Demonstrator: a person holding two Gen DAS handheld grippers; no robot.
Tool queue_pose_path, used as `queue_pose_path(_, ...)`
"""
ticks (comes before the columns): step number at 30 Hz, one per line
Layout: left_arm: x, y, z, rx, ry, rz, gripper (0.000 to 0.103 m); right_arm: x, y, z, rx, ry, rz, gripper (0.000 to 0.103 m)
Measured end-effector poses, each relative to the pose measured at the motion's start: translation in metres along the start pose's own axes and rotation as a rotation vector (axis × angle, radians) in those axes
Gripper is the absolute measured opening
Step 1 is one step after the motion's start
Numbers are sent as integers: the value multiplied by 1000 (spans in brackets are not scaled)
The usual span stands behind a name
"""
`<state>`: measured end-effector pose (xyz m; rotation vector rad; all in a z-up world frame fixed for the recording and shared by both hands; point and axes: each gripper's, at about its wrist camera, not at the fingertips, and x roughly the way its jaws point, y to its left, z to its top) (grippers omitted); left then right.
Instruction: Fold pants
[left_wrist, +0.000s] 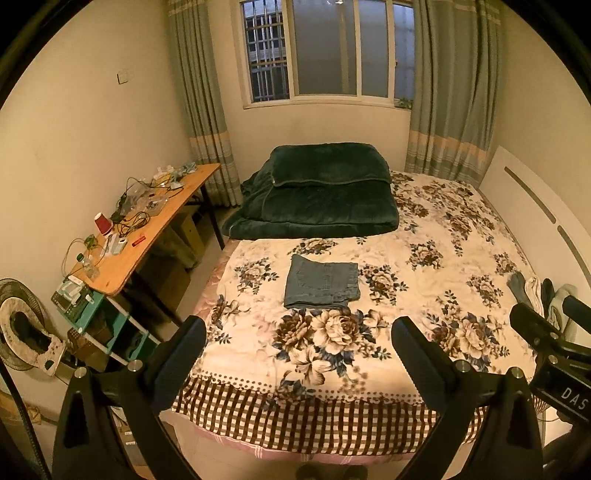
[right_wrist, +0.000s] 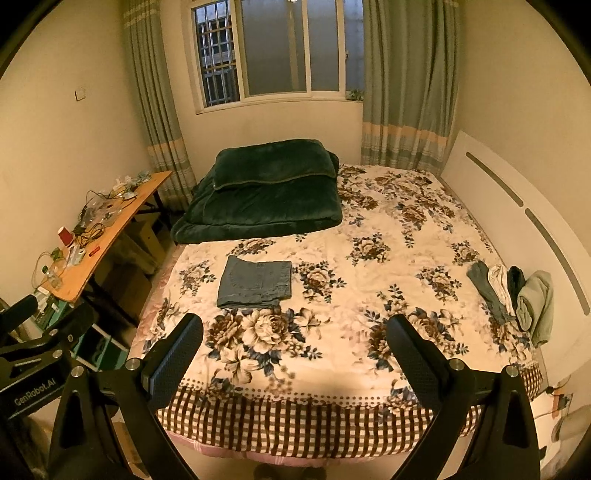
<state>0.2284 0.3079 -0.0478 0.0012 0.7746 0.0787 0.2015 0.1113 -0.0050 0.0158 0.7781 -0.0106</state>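
Observation:
A pair of blue jeans (left_wrist: 322, 286) lies folded into a flat rectangle on the floral bed cover (left_wrist: 424, 280); it also shows in the right wrist view (right_wrist: 255, 283). My left gripper (left_wrist: 297, 334) is open and empty, held back above the foot of the bed, well short of the jeans. My right gripper (right_wrist: 294, 330) is open and empty too, at the same distance, to the right of the jeans. The right gripper's body (left_wrist: 546, 343) shows at the right edge of the left wrist view.
A folded dark green quilt (left_wrist: 317, 192) lies at the bed's far left. A row of folded clothes (right_wrist: 513, 295) lies at the bed's right edge by the white headboard (right_wrist: 517, 206). A cluttered wooden desk (left_wrist: 147, 229) stands left of the bed. A fan (left_wrist: 22, 325) stands lower left.

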Motion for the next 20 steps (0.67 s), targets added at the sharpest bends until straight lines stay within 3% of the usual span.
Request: queue_pose_path(20,3,-3,7,11,-18,1,103,0,-1,1,0,1,4,101)
